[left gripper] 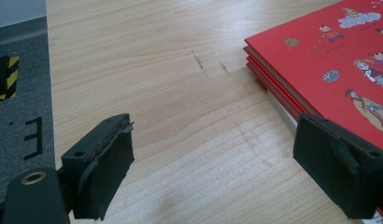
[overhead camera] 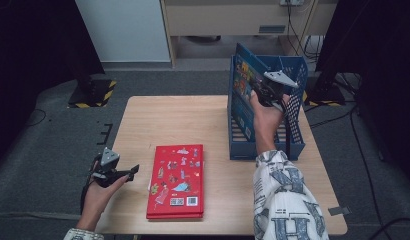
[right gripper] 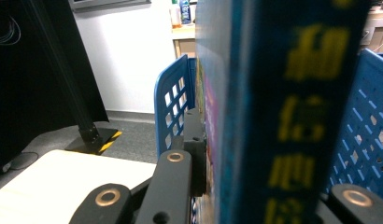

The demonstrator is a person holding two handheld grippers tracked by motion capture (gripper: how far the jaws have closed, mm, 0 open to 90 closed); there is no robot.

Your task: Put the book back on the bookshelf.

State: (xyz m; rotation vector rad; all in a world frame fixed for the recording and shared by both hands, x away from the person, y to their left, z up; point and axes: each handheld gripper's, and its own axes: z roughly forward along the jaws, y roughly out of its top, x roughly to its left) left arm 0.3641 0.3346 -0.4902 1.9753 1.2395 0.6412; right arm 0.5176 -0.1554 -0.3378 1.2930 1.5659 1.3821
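1. Nearest the person, at the counter's [overhead camera: 213, 120] front left corner, the left tool [overhead camera: 127, 175] sits in the left hand [overhead camera: 100, 192] — released, jaws wide apart with nothing between them, pointing toward the red books.
2. In the left gripper view the two black pads [left gripper: 108, 170] hang just above bare wood, and the right-hand pad overlaps the edge of the red stack.
3. The red books [overhead camera: 177, 181] lie flat in a neat pile near the counter's front edge, just beside the left tool; the top cover carries small cartoon figures and a barcode.
4. Farther back, the right forearm in a patterned sleeve [overhead camera: 285, 200] reaches up the counter's right side.
5. At the far right stands a blue slotted file rack [overhead camera: 293, 107], upright on the counter.
6. The right tool [overhead camera: 260, 95] is clenched on a blue book [overhead camera: 243, 87] — the book stands on edge inside the rack's left compartment, against the left wall.
7. The right gripper view has its spine [right gripper: 283, 116], blue with yellow characters, pinched between the jaws.
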